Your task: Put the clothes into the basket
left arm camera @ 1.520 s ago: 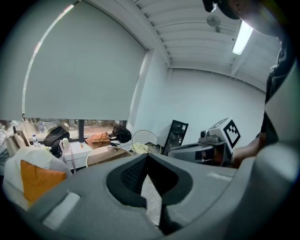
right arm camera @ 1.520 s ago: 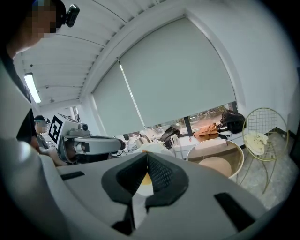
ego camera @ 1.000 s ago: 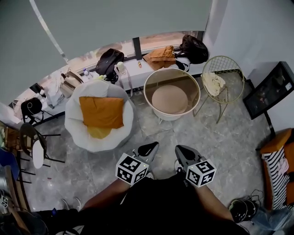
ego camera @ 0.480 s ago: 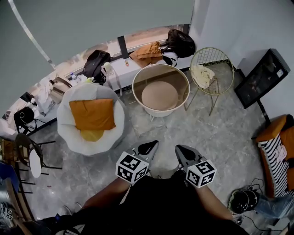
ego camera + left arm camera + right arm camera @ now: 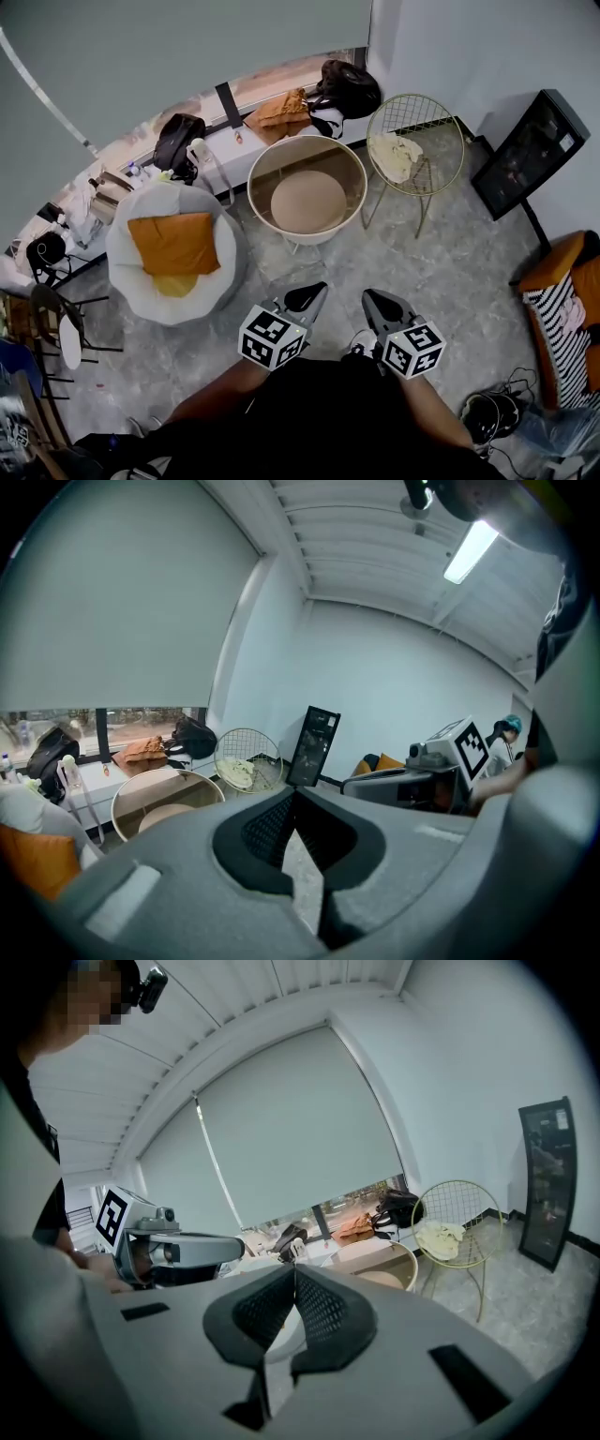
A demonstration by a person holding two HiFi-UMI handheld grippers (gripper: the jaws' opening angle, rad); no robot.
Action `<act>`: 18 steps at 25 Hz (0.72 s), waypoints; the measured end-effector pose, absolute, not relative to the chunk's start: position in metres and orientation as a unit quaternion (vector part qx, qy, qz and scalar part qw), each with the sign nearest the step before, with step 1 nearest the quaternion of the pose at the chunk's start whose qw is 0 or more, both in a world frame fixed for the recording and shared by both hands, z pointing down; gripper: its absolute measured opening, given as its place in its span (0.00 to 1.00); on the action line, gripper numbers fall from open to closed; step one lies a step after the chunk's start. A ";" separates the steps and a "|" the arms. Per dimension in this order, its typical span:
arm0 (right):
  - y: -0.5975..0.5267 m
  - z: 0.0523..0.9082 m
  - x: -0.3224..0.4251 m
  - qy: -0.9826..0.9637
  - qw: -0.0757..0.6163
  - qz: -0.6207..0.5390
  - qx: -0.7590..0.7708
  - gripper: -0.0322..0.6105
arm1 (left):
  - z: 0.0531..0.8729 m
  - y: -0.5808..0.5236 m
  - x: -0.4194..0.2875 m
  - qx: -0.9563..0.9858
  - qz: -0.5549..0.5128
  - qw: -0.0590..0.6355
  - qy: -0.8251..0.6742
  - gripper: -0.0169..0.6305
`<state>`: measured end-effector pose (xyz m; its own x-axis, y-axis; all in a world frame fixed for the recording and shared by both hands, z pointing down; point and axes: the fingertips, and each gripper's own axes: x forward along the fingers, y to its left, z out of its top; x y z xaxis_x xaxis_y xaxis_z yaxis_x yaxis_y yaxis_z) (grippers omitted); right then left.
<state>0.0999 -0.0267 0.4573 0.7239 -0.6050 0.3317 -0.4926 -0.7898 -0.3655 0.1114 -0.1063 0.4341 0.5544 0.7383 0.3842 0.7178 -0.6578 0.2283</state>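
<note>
Head view, looking steeply down. The left gripper (image 5: 311, 293) and right gripper (image 5: 373, 300) are held side by side just in front of the person's dark-clad body, and both point toward the basket (image 5: 305, 238). Each gripper's own view shows its jaws closed together, with the pad tips meeting and nothing clamped between them; through the slit below the tips only floor (image 5: 450, 272) appears.

The basket (round, white-walled, its tan bottom in plain sight) stands on the grey marbled floor ahead of the grippers and well apart from them.

Clothes lie in two places. A pale cloth (image 5: 394, 155) is crumpled on the seat of a wire chair (image 5: 429, 120), which stands just right of the basket. An orange garment (image 5: 278, 111) rests on the white sill (image 5: 248, 145) behind the basket, beside a black bag (image 5: 345, 89). Neither piece touches the basket or a gripper.

Left of the basket, a white beanbag (image 5: 211, 286) carries an orange cushion (image 5: 173, 242). A dark panel (image 5: 530, 150) leans against the wall at the right, beyond the wire chair.

In the left gripper view the chair, cloth and panel appear right of the basket; in the right gripper view the chair and cloth again stand right of the basket.
</note>
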 end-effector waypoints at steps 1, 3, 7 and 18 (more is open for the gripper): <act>-0.017 0.457 0.105 0.299 0.129 -0.221 -0.919 0.07 | 0.434 -0.096 0.116 0.882 0.230 0.021 0.412 0.03; 0.002 0.459 0.114 0.302 0.132 -0.220 -0.918 0.07 | 0.435 -0.077 0.126 0.882 0.230 0.017 0.410 0.03; 0.042 0.463 0.128 0.305 0.133 -0.220 -0.917 0.07 | 0.434 -0.036 0.143 0.884 0.228 0.013 0.407 0.03; 0.149 0.469 0.148 0.284 0.140 -0.214 -0.924 0.07 | 0.432 0.052 0.172 0.885 0.226 -0.005 0.407 0.03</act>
